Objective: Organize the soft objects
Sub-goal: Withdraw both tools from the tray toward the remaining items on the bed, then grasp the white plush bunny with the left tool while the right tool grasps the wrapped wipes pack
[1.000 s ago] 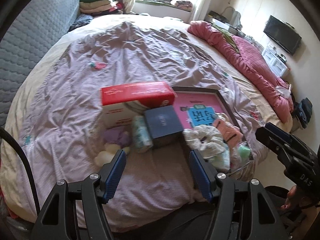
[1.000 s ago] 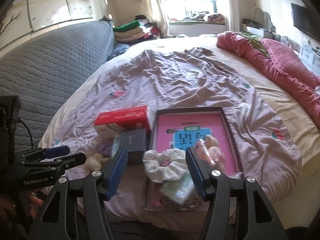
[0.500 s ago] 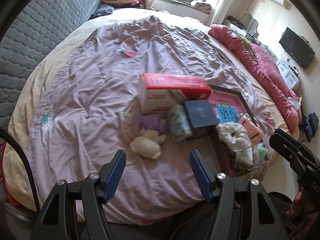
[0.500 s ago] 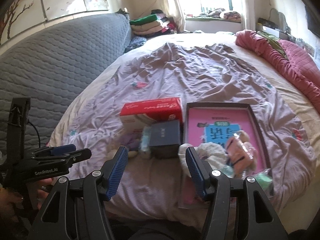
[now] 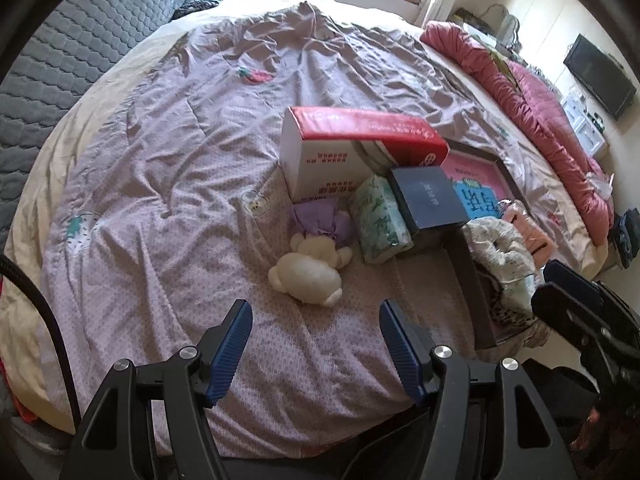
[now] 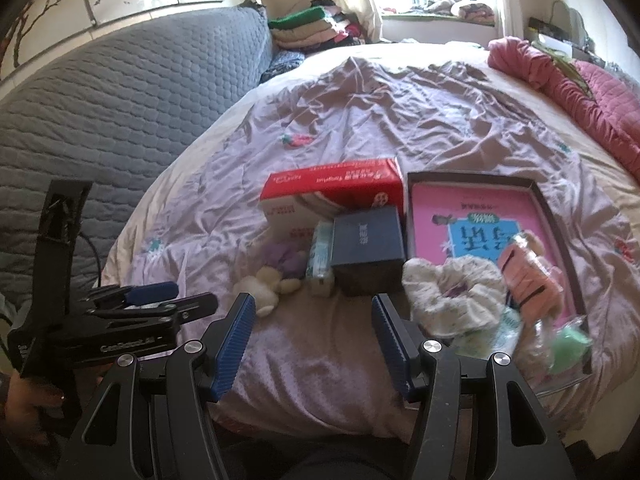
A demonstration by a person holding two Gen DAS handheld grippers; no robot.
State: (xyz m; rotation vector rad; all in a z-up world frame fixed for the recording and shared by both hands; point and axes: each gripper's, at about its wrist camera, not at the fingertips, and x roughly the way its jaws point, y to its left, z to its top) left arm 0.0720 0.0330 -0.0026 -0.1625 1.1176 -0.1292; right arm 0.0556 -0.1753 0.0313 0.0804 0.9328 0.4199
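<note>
A cream plush toy [image 5: 306, 270] in a purple dress lies on the lilac bedspread, just beyond my open left gripper [image 5: 316, 336]. Beside it lie a green-patterned tissue pack [image 5: 380, 220] and a dark blue box [image 5: 428, 200]. A dark tray with a pink bottom [image 6: 548, 216] holds a white scrunchie [image 6: 452, 296], a pink soft item [image 6: 528, 276] and a green soft item [image 6: 568, 344]. My right gripper [image 6: 314, 334] is open and empty, near the bed's front edge, short of the plush toy [image 6: 264, 288] and the blue box [image 6: 368, 248].
A red and white carton [image 5: 352, 148] stands behind the small objects. A rolled pink quilt [image 5: 532, 120] lies along the bed's right side. A grey quilted headboard [image 6: 100, 120] rises on the left, with folded clothes [image 6: 308, 28] stacked beyond it.
Both grippers have sunk toward the bed and shifted left. The plush toy has come fully into sight in front of the left gripper. Both pairs of jaws stayed open.
</note>
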